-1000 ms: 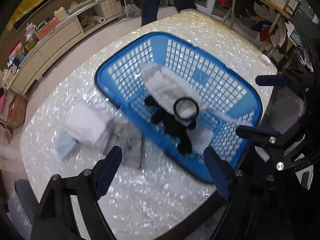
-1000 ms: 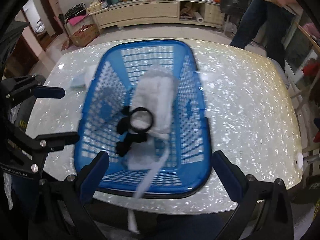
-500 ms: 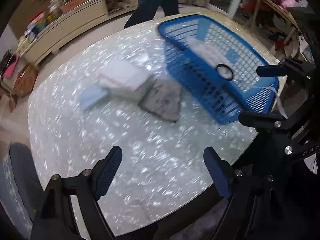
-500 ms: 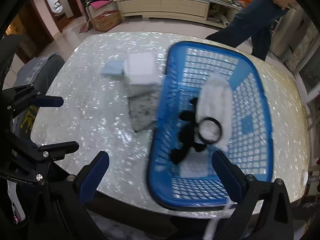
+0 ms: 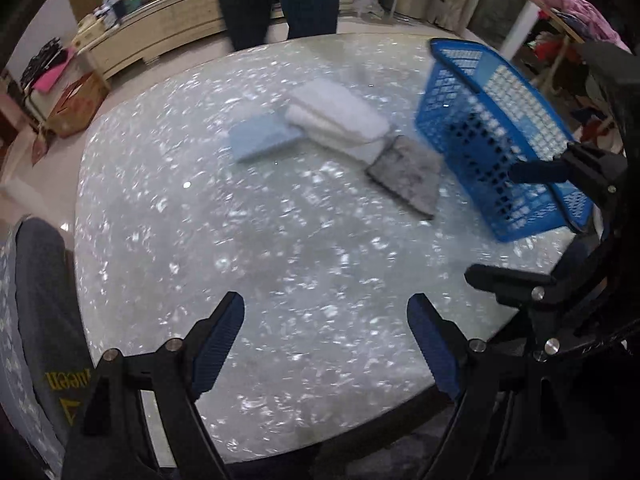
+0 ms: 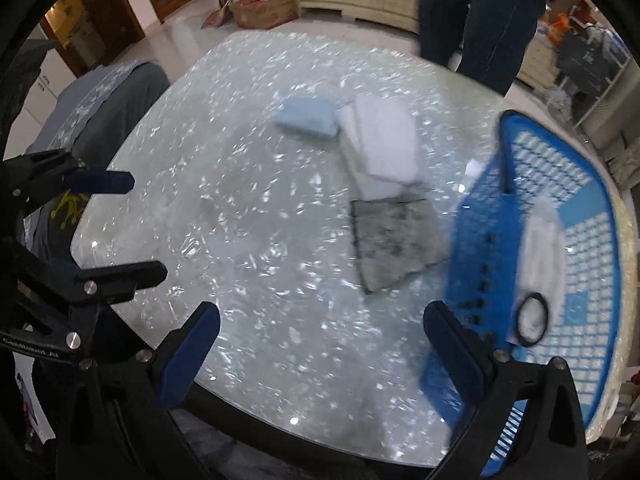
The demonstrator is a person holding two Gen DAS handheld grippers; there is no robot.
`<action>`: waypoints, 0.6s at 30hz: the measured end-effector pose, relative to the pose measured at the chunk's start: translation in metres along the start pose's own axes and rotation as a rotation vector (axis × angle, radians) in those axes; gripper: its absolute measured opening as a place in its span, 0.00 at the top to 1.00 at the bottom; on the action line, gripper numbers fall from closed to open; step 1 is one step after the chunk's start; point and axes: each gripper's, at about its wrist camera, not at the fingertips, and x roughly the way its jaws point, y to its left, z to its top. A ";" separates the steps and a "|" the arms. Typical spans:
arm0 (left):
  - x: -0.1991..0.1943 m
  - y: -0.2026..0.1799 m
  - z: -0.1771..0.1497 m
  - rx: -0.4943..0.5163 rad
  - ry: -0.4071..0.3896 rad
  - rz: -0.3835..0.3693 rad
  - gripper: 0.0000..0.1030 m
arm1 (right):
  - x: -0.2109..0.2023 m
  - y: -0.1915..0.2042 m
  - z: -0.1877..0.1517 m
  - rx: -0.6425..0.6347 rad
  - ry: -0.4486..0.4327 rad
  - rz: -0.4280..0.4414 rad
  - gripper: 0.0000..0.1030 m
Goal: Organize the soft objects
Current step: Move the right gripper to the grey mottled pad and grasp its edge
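On the pearly table point(image 5: 280, 248) lie a light blue folded cloth point(image 5: 262, 138), a stack of white folded towels point(image 5: 336, 114) and a flat grey cloth point(image 5: 408, 178). The grey cloth touches the blue basket point(image 5: 472, 144) at the right. My left gripper point(image 5: 326, 340) hangs open over bare table near the front edge, holding nothing. In the right wrist view the same blue cloth point(image 6: 306, 116), white towels point(image 6: 384, 140) and grey cloth point(image 6: 396, 240) lie left of the basket point(image 6: 508, 120). The basket holds a white cloth point(image 6: 540, 240) and a black ring point(image 6: 532, 320). My right gripper point(image 6: 322, 344) is open and holds nothing.
A person in dark trousers point(image 6: 480, 12) stands at the table's far side. A chair with a grey cover point(image 6: 104, 104) stands at the left edge. A low sideboard point(image 5: 160, 28) with clutter runs along the back wall, and a cardboard box point(image 6: 264, 10) sits on the floor.
Both grippers have swung left, from above the basket to above bare table. The basket now sits at the right of both views and the folded cloths have come to the middle.
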 end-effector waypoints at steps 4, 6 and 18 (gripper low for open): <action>0.014 0.015 -0.002 -0.031 0.010 0.014 0.20 | 0.025 0.007 0.009 -0.002 0.038 0.009 0.04; 0.022 0.022 -0.003 -0.047 0.020 0.008 0.20 | 0.039 0.004 0.015 0.022 0.054 0.003 0.06; 0.074 0.045 0.019 -0.040 0.036 0.042 0.20 | 0.099 -0.017 0.040 0.103 0.119 -0.089 0.20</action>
